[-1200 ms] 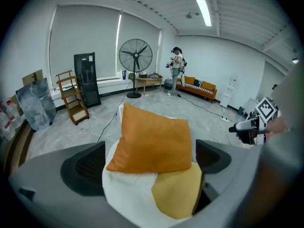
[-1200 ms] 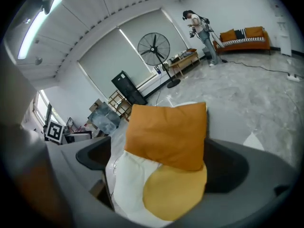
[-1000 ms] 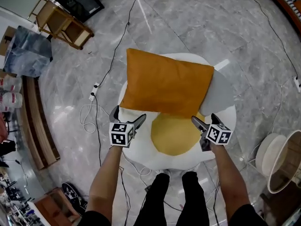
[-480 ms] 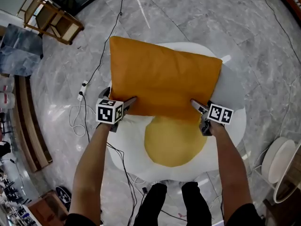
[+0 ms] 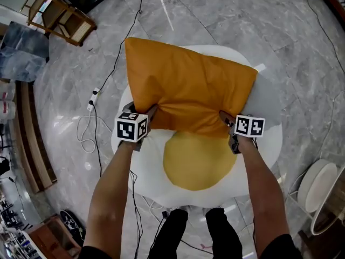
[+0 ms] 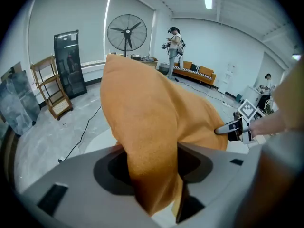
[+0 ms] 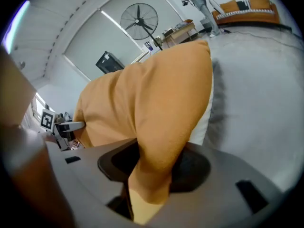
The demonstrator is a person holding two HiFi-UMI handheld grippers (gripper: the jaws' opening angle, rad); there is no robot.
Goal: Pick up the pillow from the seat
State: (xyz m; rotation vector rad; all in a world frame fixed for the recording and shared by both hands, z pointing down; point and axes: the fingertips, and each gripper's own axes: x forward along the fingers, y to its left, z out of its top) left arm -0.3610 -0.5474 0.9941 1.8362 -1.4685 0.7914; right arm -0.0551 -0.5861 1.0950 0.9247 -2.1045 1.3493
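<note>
Left gripper (image 5: 151,113) is on my orange pillow (image 5: 186,85) at its 7 o'clock corner. Its jaws are closing and already pinch a fold of the fabric. The right gripper (image 5: 226,118) does the same at the 5 o'clock corner, jaws narrowing on a bunched fold. I see the cloth puckered at both grips. The pillow lies across the 12 o'clock half of the round white seat (image 5: 144,166), its far left corner overhanging the rim toward 11 o'clock. The seat's yellow centre patch (image 5: 197,158) shows bare at 6 o'clock from the pillow, between my two forearms. On the marble floor, a wooden rack (image 5: 59,18) stands at 10 o'clock and cables (image 5: 96,99) trail at 9 o'clock.
</note>
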